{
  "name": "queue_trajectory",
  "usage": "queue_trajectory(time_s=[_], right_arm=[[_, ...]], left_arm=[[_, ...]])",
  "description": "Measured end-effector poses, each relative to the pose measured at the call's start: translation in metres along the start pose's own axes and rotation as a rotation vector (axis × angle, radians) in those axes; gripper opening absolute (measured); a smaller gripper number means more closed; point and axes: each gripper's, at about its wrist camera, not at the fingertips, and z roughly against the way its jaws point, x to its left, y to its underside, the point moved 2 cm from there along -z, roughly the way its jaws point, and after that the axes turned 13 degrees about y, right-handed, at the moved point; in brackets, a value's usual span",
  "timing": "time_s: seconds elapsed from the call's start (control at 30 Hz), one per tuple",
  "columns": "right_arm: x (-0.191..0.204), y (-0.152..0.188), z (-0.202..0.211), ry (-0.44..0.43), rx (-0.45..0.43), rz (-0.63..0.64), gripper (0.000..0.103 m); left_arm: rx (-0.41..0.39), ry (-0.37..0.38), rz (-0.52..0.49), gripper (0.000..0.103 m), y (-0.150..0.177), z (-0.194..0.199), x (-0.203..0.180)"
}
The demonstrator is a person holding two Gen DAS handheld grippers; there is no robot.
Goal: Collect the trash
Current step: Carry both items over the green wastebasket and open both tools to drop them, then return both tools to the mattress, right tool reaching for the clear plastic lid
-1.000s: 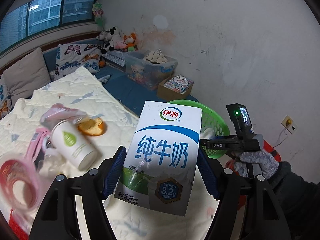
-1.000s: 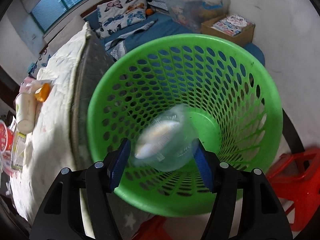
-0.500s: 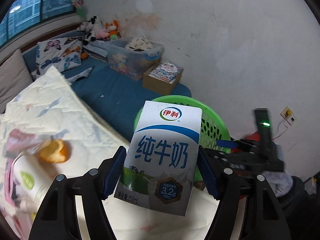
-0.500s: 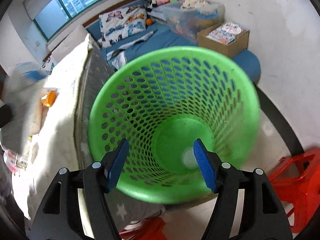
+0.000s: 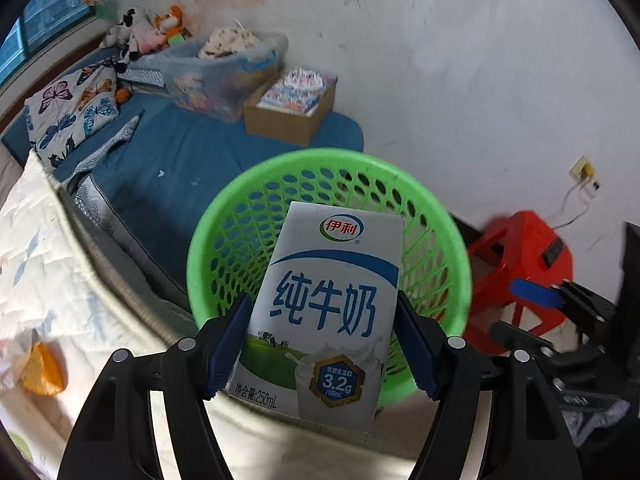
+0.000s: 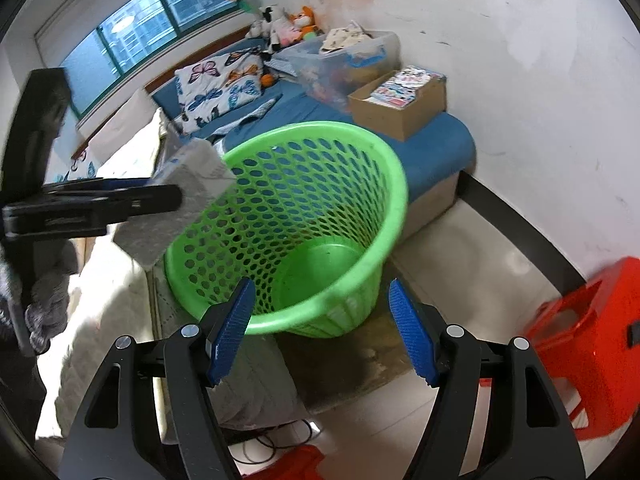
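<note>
My left gripper (image 5: 324, 340) is shut on a white and blue milk carton (image 5: 328, 312) and holds it just over the near rim of the green mesh waste basket (image 5: 260, 200). In the right wrist view the carton (image 6: 180, 204) hangs at the left rim of the basket (image 6: 360, 168), held by the left gripper (image 6: 120, 204). My right gripper (image 6: 320, 328) is open and empty, a little back from the basket's near side. The right gripper also shows in the left wrist view (image 5: 536, 292), at the right.
The basket stands on the floor between the quilted bed (image 5: 44, 272) and a red plastic stool (image 5: 520, 256). Orange peel (image 5: 42, 368) lies on the quilt. A cardboard box (image 5: 288, 116) and a clear storage bin (image 5: 224, 76) sit on the blue mattress behind.
The left gripper has carried the milk carton from over the bed to the basket's rim. The right gripper let a clear wrapper drop into the basket and has drawn back, open.
</note>
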Motion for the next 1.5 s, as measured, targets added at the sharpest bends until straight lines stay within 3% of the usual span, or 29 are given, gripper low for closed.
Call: queue_trajectory(time_s=[0.53,0.6,0.7,0.8,0.97,1.2,1.5], right_arm=[[-0.016,0.018,-0.008,0.006,0.047,-0.075,0.070],[-0.016,0.018,-0.009,0.002,0.051,-0.079,0.070],[-0.016,0.019,-0.010,-0.001,0.054,-0.081,0.070],[-0.016,0.020,-0.009,0.000,0.055,-0.079,0.070],[-0.014,0.020,-0.001,-0.016,0.045,-0.075,0.070],[0.004,0.021,0.023,-0.040,0.004,-0.033,0.070],[0.044,0.023,0.050,-0.102,-0.035,0.039,0.070]], left_arm=[[0.159,-0.059,0.029,0.069,-0.020,-0.083,0.008],[0.168,-0.057,0.036,0.070,-0.018,-0.087,0.012],[0.163,-0.043,0.053,0.081,-0.016,-0.088,0.013],[0.144,-0.039,0.053,0.081,-0.015,-0.083,0.011],[0.085,-0.037,0.067,0.081,-0.011,-0.059,0.006],[-0.066,-0.050,0.067,0.081,0.000,0.011,-0.007],[-0.275,-0.087,0.106,0.081,0.049,0.115,-0.015]])
